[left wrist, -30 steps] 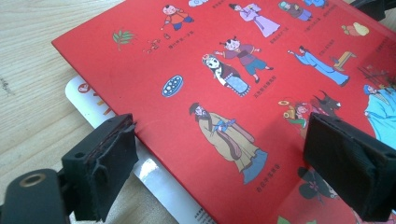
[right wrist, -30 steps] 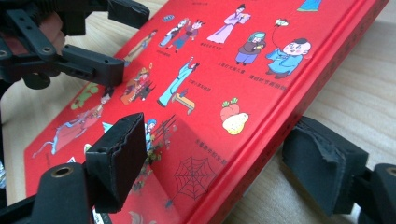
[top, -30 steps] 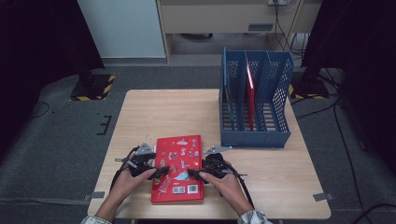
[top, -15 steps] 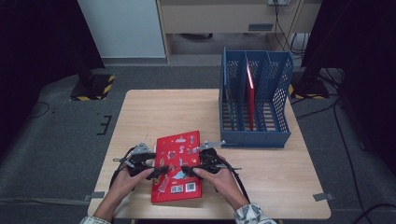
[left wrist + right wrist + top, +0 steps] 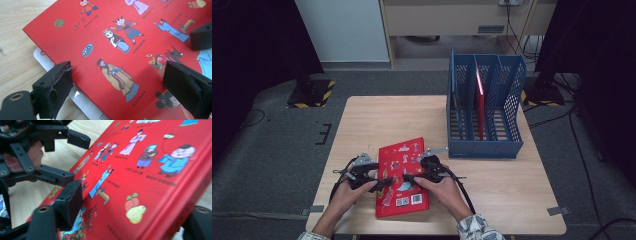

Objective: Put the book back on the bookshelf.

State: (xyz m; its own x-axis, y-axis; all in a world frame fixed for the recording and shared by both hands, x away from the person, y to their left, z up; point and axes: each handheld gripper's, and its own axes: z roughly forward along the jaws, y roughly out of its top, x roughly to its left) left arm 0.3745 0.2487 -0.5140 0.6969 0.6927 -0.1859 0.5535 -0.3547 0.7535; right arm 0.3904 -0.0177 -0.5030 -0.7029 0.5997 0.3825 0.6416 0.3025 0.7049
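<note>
Book: a red picture book [image 5: 402, 176] lies flat on the bench [image 5: 362, 125], near the front edge, cover up, slightly skewed — its long axis runs away from the person and leans a little to the right.

Left gripper: the left gripper [image 5: 374, 184] sits at the book's left long edge; in the left gripper view its jaws stand spread apart, one beside the cover's edge over the bench, the other over the printed cover [image 5: 130, 50]. Nothing is pinched between them that I can see.

Right gripper: the right gripper [image 5: 411, 177] reaches over the cover from the right side; in the right gripper view one jaw rides above the cover [image 5: 140, 182] and the other sits below the thick right edge — so the jaws straddle that edge, released or barely closing.

Nearer hand: both are at the book, the right one better placed around an edge.

Rack: a blue file rack [image 5: 484, 145] stands beyond and to the right, with another red book [image 5: 480, 107] upright in a middle slot.

Likely turn: to stand the book up, its long edge would have to lift toward the rack — my judgement only.
</note>
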